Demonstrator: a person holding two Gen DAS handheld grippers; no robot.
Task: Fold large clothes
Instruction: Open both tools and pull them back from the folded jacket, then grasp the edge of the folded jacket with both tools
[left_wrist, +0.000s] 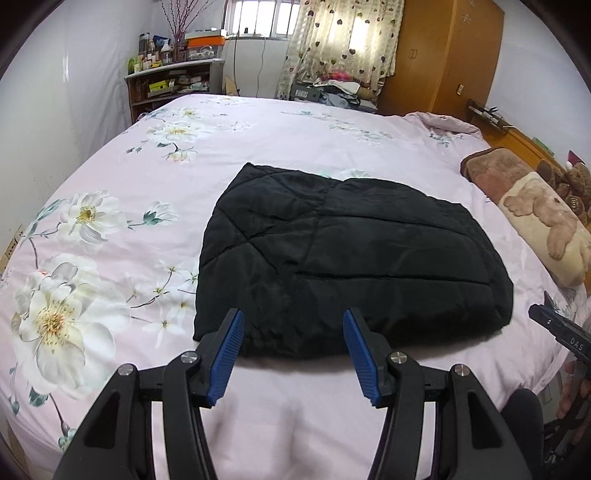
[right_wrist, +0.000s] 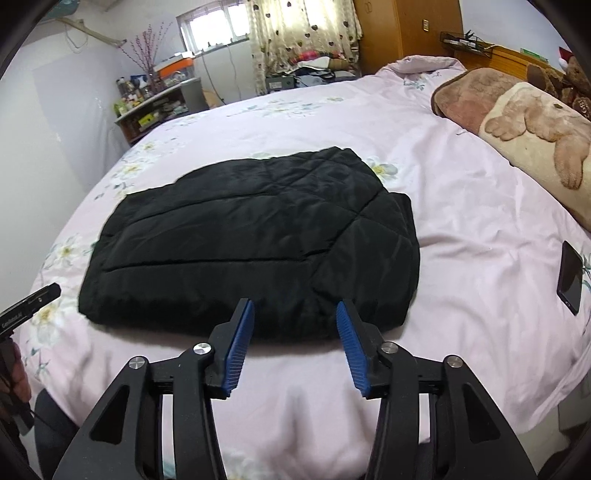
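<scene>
A black quilted jacket (left_wrist: 351, 258) lies folded into a flat rectangle on the pink flowered bed cover (left_wrist: 258, 133); it also shows in the right wrist view (right_wrist: 251, 236). My left gripper (left_wrist: 293, 319) is open and empty, its blue-padded fingers just in front of the jacket's near left edge. My right gripper (right_wrist: 294, 308) is open and empty, just in front of the jacket's near right edge. The right gripper's body shows at the right edge of the left wrist view (left_wrist: 561, 332). The left gripper's body shows at the left edge of the right wrist view (right_wrist: 26, 308).
A bear-print pillow (right_wrist: 535, 136) and brown blanket (right_wrist: 469, 96) lie at the bed's right. A dark phone (right_wrist: 570, 277) lies on the cover right of the jacket. A cluttered shelf (left_wrist: 173, 81), curtained window (left_wrist: 332, 40) and wooden wardrobe (left_wrist: 443, 55) stand beyond the bed.
</scene>
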